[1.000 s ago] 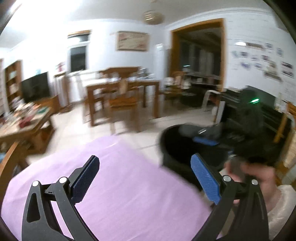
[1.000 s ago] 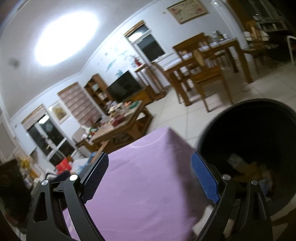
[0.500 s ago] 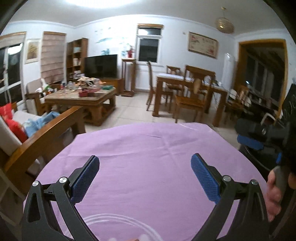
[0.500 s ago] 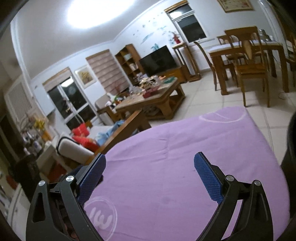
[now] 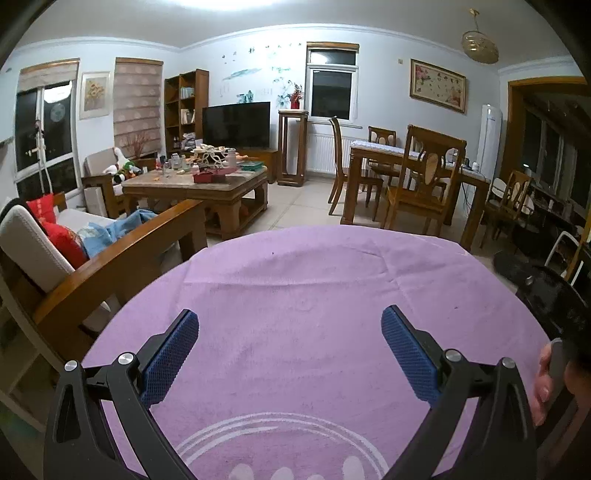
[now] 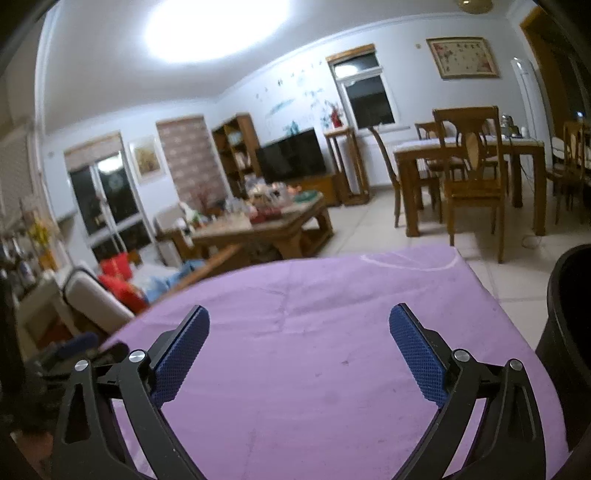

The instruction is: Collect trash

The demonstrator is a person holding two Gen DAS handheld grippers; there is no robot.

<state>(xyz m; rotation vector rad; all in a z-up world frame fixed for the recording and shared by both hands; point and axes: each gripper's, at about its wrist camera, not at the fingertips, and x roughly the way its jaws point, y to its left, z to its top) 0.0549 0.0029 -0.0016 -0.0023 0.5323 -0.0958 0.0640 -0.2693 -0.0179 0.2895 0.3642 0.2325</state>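
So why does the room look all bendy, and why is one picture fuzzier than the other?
Both views use a fisheye lens, so straight walls curve and the corners go black. The left wrist view is sharp: the coffee table is crisp. The right wrist view is a bit blurry, mostly around that same table, and the ceiling light glares into a white blob. The purple cloth is evenly lit in both.

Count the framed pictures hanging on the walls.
2: a floral picture right of the window, and a sunflower picture on the left wall between the blinds. Others may hang out of view.
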